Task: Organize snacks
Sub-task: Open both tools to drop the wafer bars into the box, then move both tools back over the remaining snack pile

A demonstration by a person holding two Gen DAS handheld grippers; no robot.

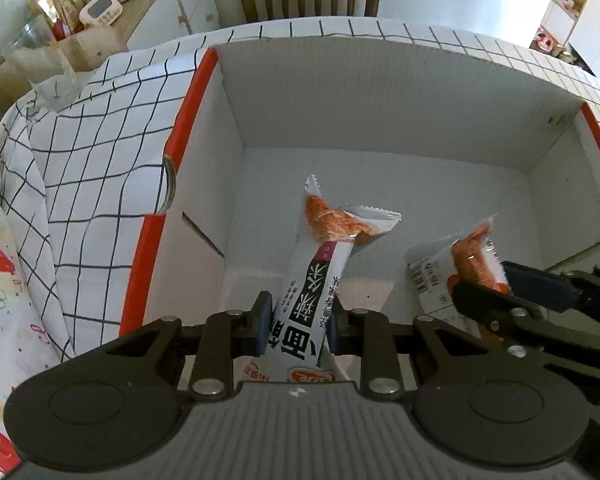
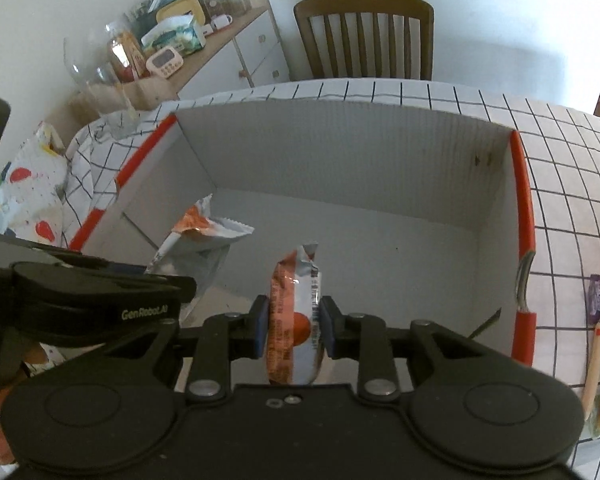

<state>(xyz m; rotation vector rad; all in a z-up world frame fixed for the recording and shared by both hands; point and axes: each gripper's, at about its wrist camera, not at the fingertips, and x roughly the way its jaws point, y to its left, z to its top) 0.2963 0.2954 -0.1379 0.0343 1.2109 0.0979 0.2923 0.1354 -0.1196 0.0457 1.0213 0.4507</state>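
Both grippers (image 1: 300, 324) (image 2: 294, 330) pinch crinkly foil snack packets over corrugated box (image 1: 380, 92).

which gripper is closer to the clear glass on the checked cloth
Left. The left gripper holds its snack by the box wall on the side where the clear glass stands outside the box; the right gripper is farther over toward the opposite wall, beyond the left.

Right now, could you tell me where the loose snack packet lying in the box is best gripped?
Grip the snack packet by its flat crimped end seal, coming from above; that end faces the open box floor, while the other lies under the left hand-held gripper's packet.
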